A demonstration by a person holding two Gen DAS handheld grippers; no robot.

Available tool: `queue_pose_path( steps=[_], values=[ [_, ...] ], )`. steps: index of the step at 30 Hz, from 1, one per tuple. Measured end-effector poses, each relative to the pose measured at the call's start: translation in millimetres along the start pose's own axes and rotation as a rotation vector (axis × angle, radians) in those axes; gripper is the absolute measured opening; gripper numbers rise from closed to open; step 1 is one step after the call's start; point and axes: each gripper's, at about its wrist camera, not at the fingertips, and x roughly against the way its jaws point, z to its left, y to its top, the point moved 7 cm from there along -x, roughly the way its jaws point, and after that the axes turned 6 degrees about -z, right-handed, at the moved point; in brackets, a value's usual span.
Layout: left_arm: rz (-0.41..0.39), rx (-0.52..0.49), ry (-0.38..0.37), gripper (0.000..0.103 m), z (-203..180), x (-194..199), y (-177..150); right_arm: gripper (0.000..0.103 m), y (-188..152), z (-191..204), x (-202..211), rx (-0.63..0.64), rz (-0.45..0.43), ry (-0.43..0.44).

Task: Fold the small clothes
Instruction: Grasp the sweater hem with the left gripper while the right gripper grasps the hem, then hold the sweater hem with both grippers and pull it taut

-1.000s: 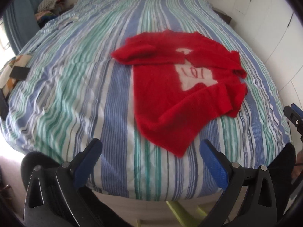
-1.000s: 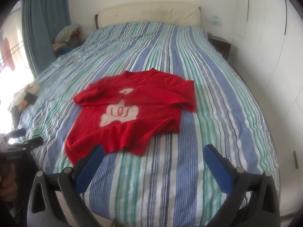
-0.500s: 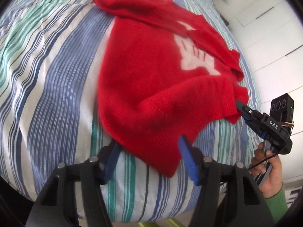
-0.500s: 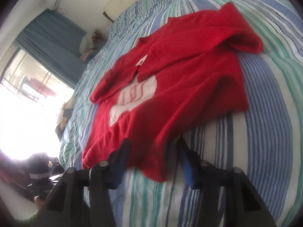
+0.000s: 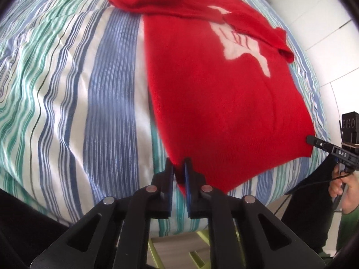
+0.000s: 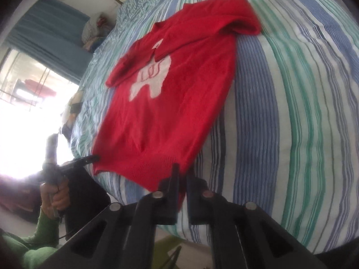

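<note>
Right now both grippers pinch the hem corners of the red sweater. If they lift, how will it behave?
The red sweater looks like soft knit, so it will probably sag between the left gripper and right gripper. Its folded-in sleeves will likely flop loose. The knit may also drag on the striped bedsheet.

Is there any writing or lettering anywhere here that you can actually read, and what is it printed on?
"DAS": white letters on the black body of the right tongs, seen from the left wrist camera.
Thin red marks on the white patch of the red sweater: they look like letters or squiggles, but are too blurred and distorted to read.
Nothing else readable shows; the striped bedsheet carries no text.
</note>
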Motion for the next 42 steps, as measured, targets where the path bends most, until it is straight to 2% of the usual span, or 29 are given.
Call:
queue_pose_path(
  steps=[1, 2, 3, 4, 5, 6, 7, 8, 9, 10, 11, 14, 17, 22, 42],
  values=[
    [0.002, -0.005, 0.016, 0.027, -1.1, -5.4, -0.2, 0.006, -4.9, -5.4, -13.2, -0.008, 0.012, -0.011],
    [-0.001, -0.007, 0.022, 0.037, -1.7, -6.7, -1.6, 0.006, -8.8, -9.3, -24.7, -0.011, 0.019, -0.015],
    [-0.01, -0.005, 0.026, 0.056, -3.1, -6.7, -2.0, 0.01, -12.3, -12.3, -33.7, -0.01, 0.022, -0.024],
    [-0.024, -0.005, 0.029, 0.066, -4.2, -4.8, -2.9, 0.012, -14.8, -16.1, -39.6, -0.019, 0.02, -0.038],
    [-0.034, -0.009, 0.037, 0.065, -5.5, -3.6, -4.2, 0.016, -17.8, -18.6, -41.9, -0.046, 0.017, -0.032],
    [-0.033, -0.019, 0.056, 0.058, -7.4, -5.6, -5.6, 0.029, -19.2, -18.0, -42.2, -0.078, 0.008, 0.002],
    [-0.023, -0.031, 0.078, 0.024, -9.2, -7.9, -7.4, 0.038, -19.1, -16.2, -41.9, -0.094, -0.004, 0.033],
    [-0.01, -0.038, 0.093, 0.003, -10.8, -11.1, -9.1, 0.038, -19.8, -13.5, -42.4, -0.085, -0.009, 0.042],
    [-0.004, -0.036, 0.107, 0.003, -11.0, -10.5, -11.1, 0.034, -22.4, -10.9, -43.2, -0.055, 0.007, 0.029],
    [-0.014, -0.035, 0.13, 0.003, -10.6, -6.5, -11.9, 0.007, -24.4, -9.1, -44.9, -0.019, 0.03, -0.004],
    [-0.026, -0.044, 0.153, 0.003, -9.9, -0.5, -12.7, 0.004, -26.3, -9.6, -44.4, 0.007, 0.049, -0.051],
    [-0.069, -0.066, 0.224, 0.002, -5.5, 15.2, -15.1, 0.004, -26.6, -10.1, -23.6, 0.025, 0.038, -0.135],
    [-0.078, -0.095, 0.269, 0.002, -4.9, 12.4, -18.8, 0.003, -26.6, -21.5, -8.3, 0.023, 0.015, -0.209],
    [-0.095, -0.168, 0.357, 0.002, -13.0, 0.1, -20.8, 0.003, -33.7, -41.4, -29.5, -0.004, 0.055, -0.252],
    [-0.093, -0.195, 0.392, 0.002, -19.0, -17.3, -22.4, 0.003, -34.6, -40.5, -41.3, -0.007, 0.04, -0.273]
  ],
)
